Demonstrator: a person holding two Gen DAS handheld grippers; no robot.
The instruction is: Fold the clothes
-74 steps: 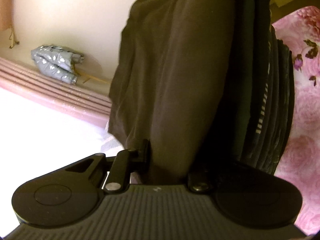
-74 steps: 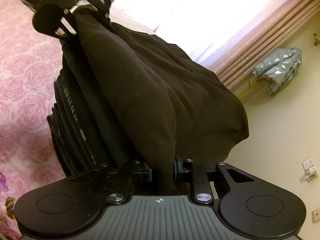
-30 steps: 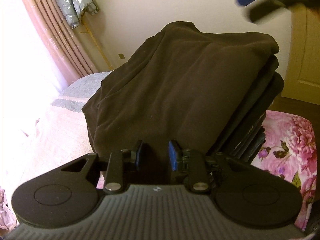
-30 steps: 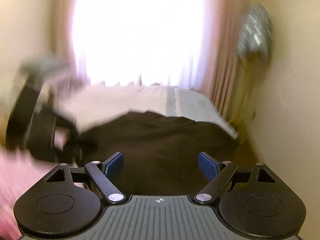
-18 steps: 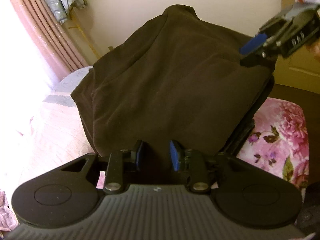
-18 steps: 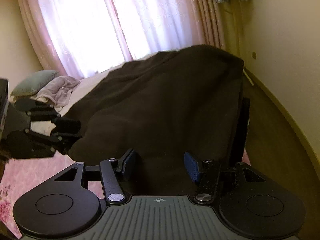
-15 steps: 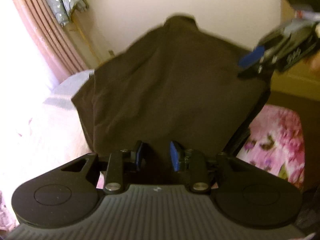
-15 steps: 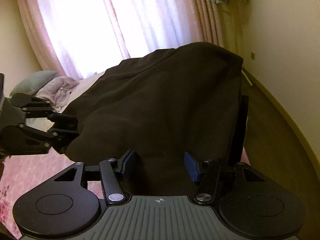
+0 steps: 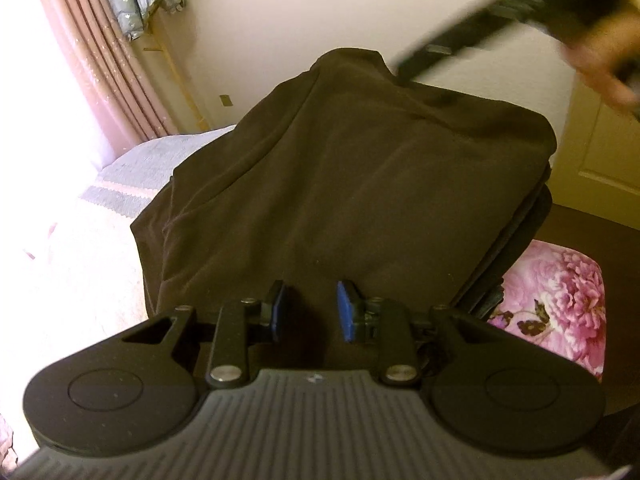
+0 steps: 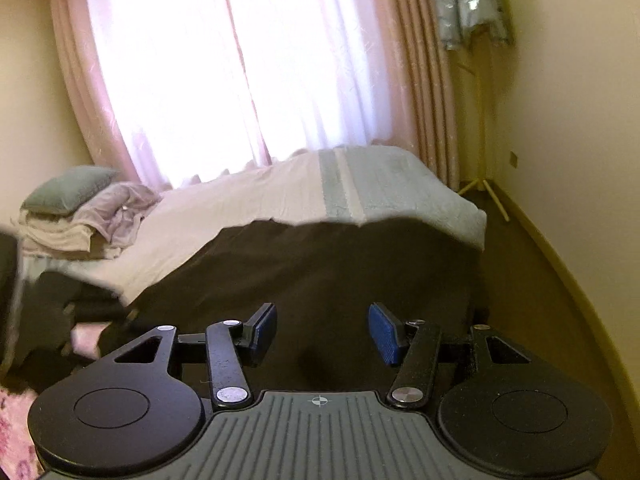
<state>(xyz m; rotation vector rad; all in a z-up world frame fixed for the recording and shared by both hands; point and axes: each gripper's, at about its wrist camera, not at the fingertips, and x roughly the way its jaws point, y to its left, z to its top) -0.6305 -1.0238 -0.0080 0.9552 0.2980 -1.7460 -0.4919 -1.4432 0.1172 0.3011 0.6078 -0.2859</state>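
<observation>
Left gripper [image 9: 310, 310]: your fingers part-open, empty | right gripper [image 10: 322, 330]: fingers wide apart, empty | dark garment [image 9: 360, 184] folded atop clothes stack [image 9: 520, 248] on bed [image 10: 280, 192] | risk: your next nudge may topple the overhanging top fold.

Bedroom with cream walls [image 10: 568, 112]. Bright window [image 10: 240, 60] behind sheer pink curtains [image 10: 424, 80], light blown out to white. Beside the curtains, a silvery padded jacket [image 10: 468, 0] hung on a wooden stand [image 10: 482, 120], its splayed legs on a dark brown floor [image 10: 532, 280]. Below the window, a bed [image 10: 280, 200] under a pale quilt with a grey-green band [image 10: 340, 184]; at its left end a grey-green pillow [image 10: 68, 188] on crumpled lilac bedding [image 10: 116, 208]. Pink rose-print cover [image 9: 560, 300] at lower right in the left view, cream door [image 9: 600, 152] behind it, small wall socket [image 9: 225, 100] low near the stand.
</observation>
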